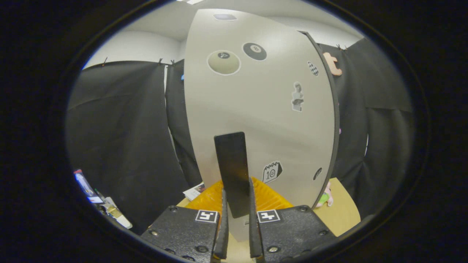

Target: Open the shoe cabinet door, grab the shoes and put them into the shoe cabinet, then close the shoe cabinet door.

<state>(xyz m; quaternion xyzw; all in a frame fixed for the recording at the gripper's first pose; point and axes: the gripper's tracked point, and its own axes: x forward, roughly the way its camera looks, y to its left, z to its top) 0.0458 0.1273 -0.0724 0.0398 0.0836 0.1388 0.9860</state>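
Your gripper (236,223) sits low and centre, its two black fingers (221,226) clenched on a black handle (231,171), one finger on each side of its lower end. The handle is a flat upright strip fixed to the cabinet door (256,109), which is pale grey and fills most of what's ahead. Stickers dot the door: two pool balls near the top, a small figure at mid-height to the right, a calendar just right of the handle. An orange mat (212,199) lies just beyond the fingers, on a tan table (340,212). Black cloth hangs behind on both sides. Shoes: can't tell where they are.
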